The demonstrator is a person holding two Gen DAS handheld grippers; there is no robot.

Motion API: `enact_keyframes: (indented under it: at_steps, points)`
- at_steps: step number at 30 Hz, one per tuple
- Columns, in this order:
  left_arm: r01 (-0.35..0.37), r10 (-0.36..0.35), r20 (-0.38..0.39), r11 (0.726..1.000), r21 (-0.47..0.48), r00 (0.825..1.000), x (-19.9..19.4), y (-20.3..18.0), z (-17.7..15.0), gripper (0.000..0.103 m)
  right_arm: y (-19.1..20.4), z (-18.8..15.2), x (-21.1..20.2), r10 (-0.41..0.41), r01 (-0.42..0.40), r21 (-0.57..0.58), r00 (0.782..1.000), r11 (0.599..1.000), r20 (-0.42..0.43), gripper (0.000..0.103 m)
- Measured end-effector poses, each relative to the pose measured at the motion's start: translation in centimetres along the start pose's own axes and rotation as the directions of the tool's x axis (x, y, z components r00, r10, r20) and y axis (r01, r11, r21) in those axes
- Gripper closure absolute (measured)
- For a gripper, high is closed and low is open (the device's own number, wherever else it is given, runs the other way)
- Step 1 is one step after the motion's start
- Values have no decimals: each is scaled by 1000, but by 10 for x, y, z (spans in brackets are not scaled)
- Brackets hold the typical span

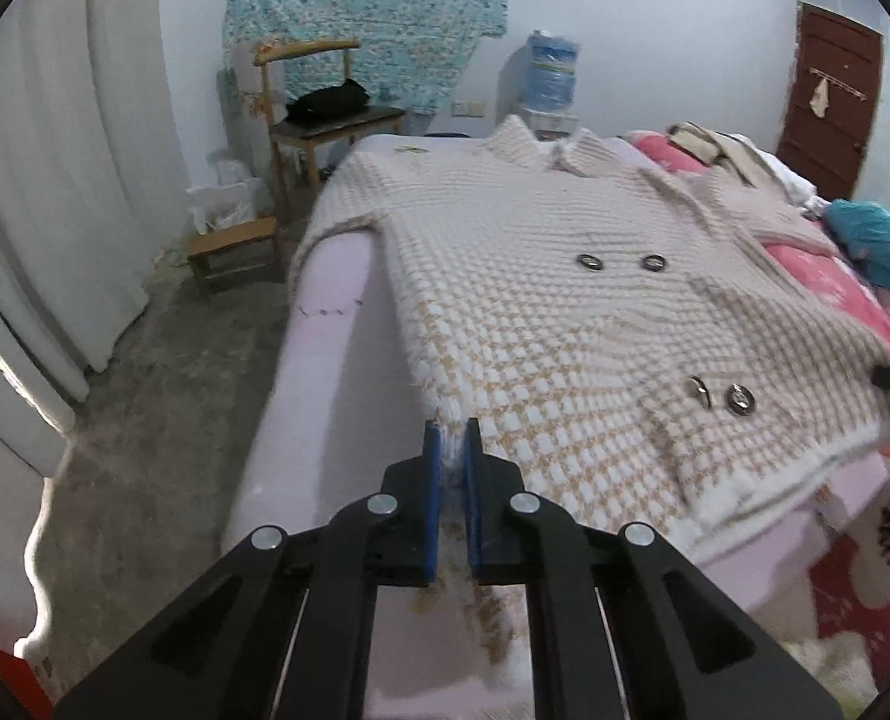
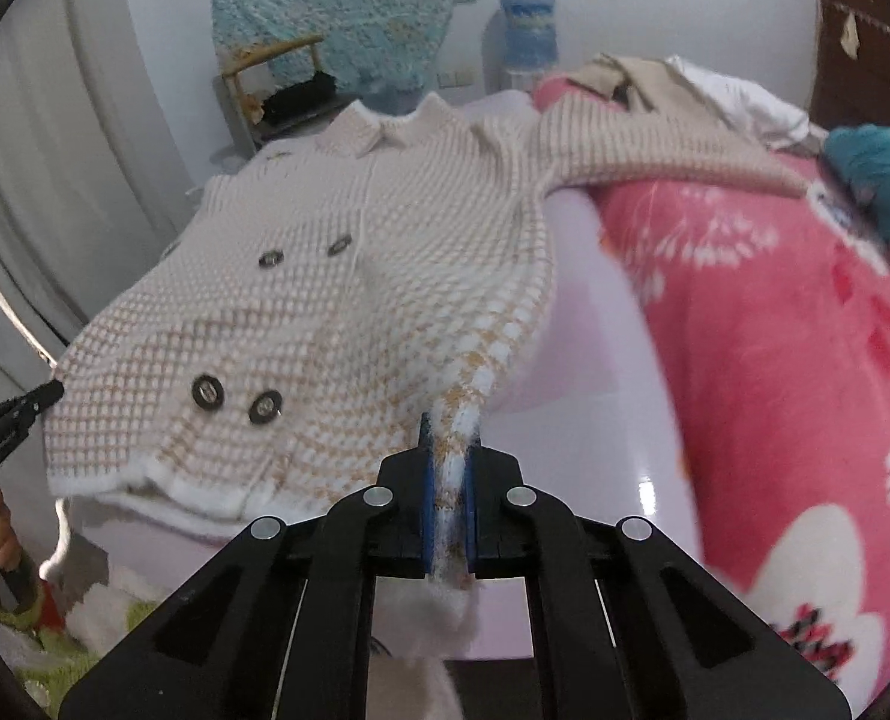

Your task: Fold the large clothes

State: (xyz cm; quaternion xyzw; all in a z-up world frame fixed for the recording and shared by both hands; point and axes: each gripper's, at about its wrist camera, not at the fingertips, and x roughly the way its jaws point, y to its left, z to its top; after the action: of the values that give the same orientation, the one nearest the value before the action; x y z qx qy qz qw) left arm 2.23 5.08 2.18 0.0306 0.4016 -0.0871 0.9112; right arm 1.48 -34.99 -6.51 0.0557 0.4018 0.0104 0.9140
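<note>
Each hand-held gripper, left (image 1: 452, 438) and right (image 2: 448, 444), pinches a hem corner of the beige-and-white checked knit coat (image 1: 565, 300), whose length runs away toward its collar.

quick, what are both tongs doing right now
Left tongs: shut on the coat, at its near hem corner.
Right tongs: shut on the coat's other hem corner.

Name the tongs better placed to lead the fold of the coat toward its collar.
Neither clearly. Left tongs and right tongs are each shut on a bottom hem corner of the houndstooth coat. Probably both should carry the hem together toward the collar.
</note>
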Motion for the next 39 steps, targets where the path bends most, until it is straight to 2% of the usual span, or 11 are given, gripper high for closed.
enact_keyframes:
  at_steps: [3, 8, 11, 12, 15, 17, 19, 22, 32, 37, 39]
  points:
    - [6, -6, -27, 1000, 18, 1000, -10, -10, -16, 97, -11, -9, -11, -2, 2, -2, 1000, 1000, -21, 98]
    - [17, -25, -136, 998, -56, 990, 12, 3, -38, 96, -27, -36, 14, 3, 6, 79, 993, 997, -115, 96]
    - [46, -63, -168, 994, -101, 984, 21, 11, -36, 93, -33, -47, 26, -27, 44, 105, 987, 994, -156, 88]
    - [58, -74, -175, 993, -99, 982, 23, 11, -33, 92, -33, -47, 23, -33, 50, 106, 987, 993, -156, 83]
    - [70, -85, -175, 993, -92, 981, 21, 13, -28, 84, -31, -42, 5, -67, 77, 94, 992, 993, -107, 49]
    - [67, -81, -154, 993, -92, 985, 16, 18, -25, 65, -26, -32, -6, -107, 111, 63, 992, 992, -70, 44]
    - [71, -86, -134, 991, -112, 987, 11, 23, -24, 58, -17, -19, -17, -122, 123, 36, 992, 992, -32, 34]
    - [82, -98, -107, 985, -151, 989, 10, 35, -13, 53, 4, 2, -17, -78, 78, 12, 997, 997, 15, 26]
    - [23, -33, -44, 974, -225, 998, 34, 84, 54, 44, 104, 75, 63, 91, -85, -133, 995, 987, 35, 24]
    - [37, -33, 18, 940, -339, 999, 59, 124, 90, 43, 137, 98, 115, 128, -128, -172, 992, 977, -11, 26]
    - [69, -62, 30, 905, -421, 998, 76, 148, 102, 43, 146, 100, 131, 137, -142, -190, 990, 971, -37, 32]
